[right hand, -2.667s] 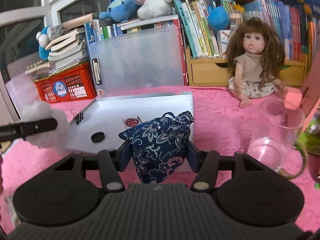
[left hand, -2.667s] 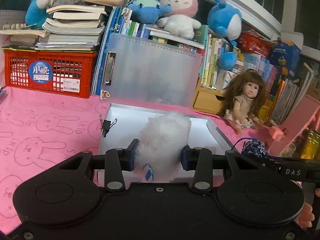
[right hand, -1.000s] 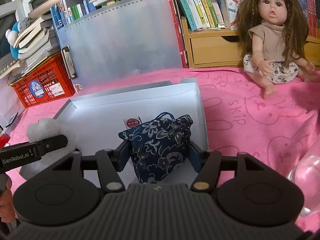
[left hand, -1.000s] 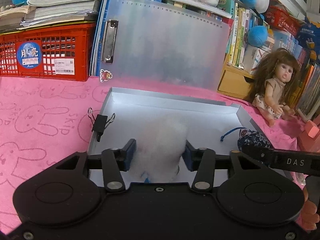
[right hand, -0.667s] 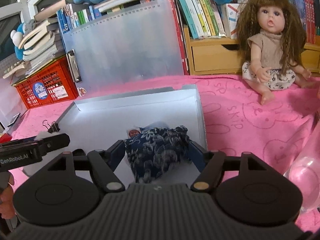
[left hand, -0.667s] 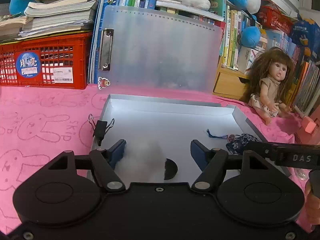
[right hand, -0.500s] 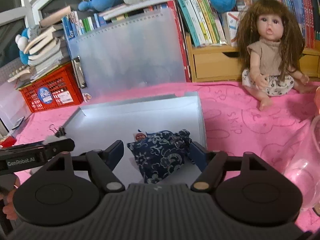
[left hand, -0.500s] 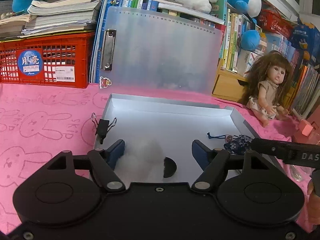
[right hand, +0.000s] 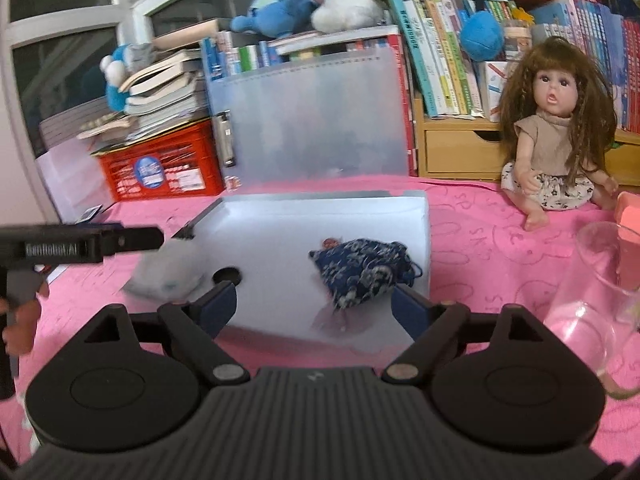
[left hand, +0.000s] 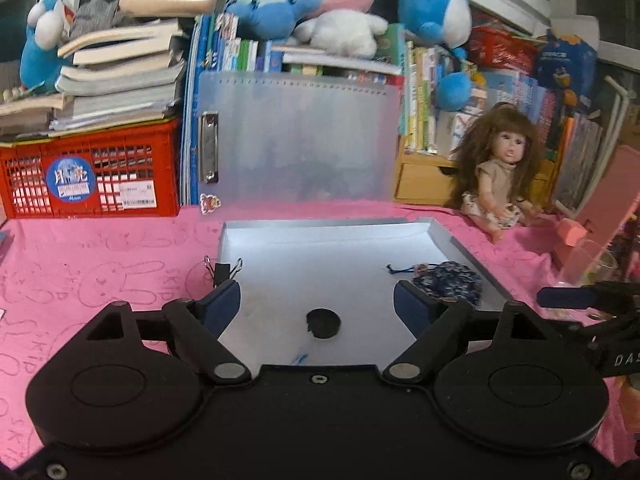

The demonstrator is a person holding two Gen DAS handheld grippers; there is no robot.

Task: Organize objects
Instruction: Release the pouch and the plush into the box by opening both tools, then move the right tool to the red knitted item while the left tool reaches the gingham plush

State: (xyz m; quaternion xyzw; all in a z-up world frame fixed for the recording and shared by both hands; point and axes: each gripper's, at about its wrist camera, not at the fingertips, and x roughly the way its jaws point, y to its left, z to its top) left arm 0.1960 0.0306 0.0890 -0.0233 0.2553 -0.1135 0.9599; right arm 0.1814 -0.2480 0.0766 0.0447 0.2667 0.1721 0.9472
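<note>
A shallow grey tray (left hand: 328, 227) lies on the pink cloth and also shows in the right wrist view (right hand: 320, 204). A dark blue floral pouch (left hand: 446, 282) lies in its right part (right hand: 362, 270). A white fluffy ball (right hand: 168, 268), blurred, lies at the tray's near left corner; in the left wrist view it is hidden. My left gripper (left hand: 316, 308) is open and empty above the tray's near edge. My right gripper (right hand: 312, 302) is open and empty just short of the pouch.
A black binder clip (left hand: 225, 270) grips the tray's left rim. A clear glass mug (right hand: 596, 300) stands at the right. A doll (right hand: 556, 128) sits behind it. A red crate (left hand: 88, 176), a frosted clipboard (left hand: 296, 140) and books line the back.
Both grippers opened and let go: the fluffy ball and the blue pouch now lie in the tray. Both grippers have pulled back and up from the tray.
</note>
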